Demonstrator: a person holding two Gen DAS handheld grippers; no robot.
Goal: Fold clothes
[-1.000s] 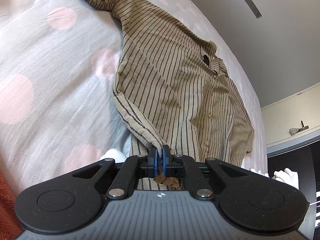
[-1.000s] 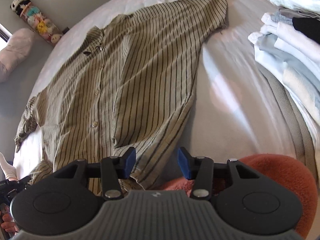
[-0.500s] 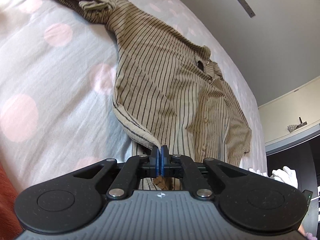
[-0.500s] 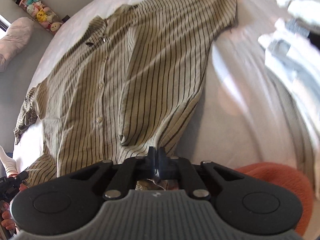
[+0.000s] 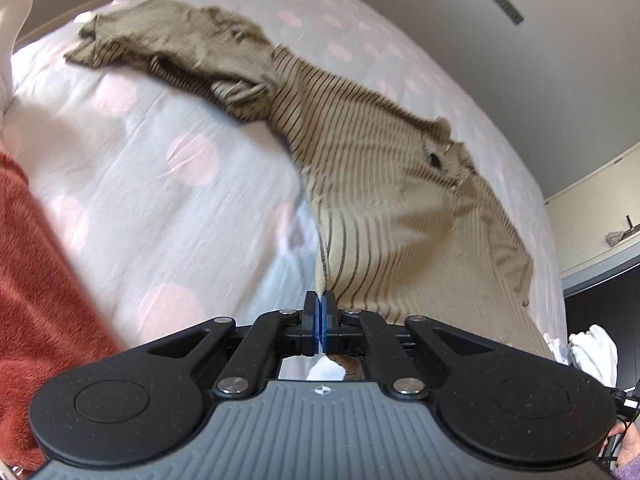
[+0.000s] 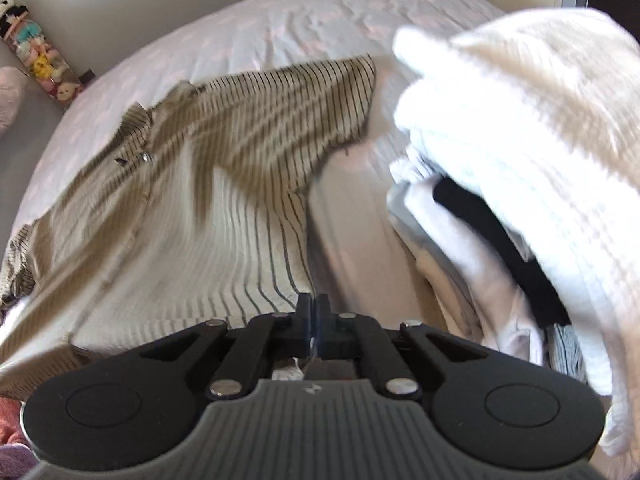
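Striped shirt (image 5: 384, 184) lies spread on the dotted bedsheet (image 5: 152, 184), its near hem pinched by the left gripper (image 5: 320, 300) and right gripper (image 6: 312, 304). Thin fabric could slip free, or snag the stacked clothes (image 6: 520, 160) alongside.

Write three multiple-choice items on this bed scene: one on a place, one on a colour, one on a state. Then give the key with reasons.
1. Where does the pile of folded clothes lie in the right wrist view?
A. right of the striped shirt
B. on the shirt's collar
C. on the floor

2. What colour are the dots on the bedsheet?
A. green
B. pink
C. black

3. How does the left gripper stand?
A. wide open
B. shut on the shirt's hem
C. shut on nothing

Key: 1 A, the pile sits right of the shirt; 2 B, pale pink dots show; 3 B, fabric runs between the closed pads.
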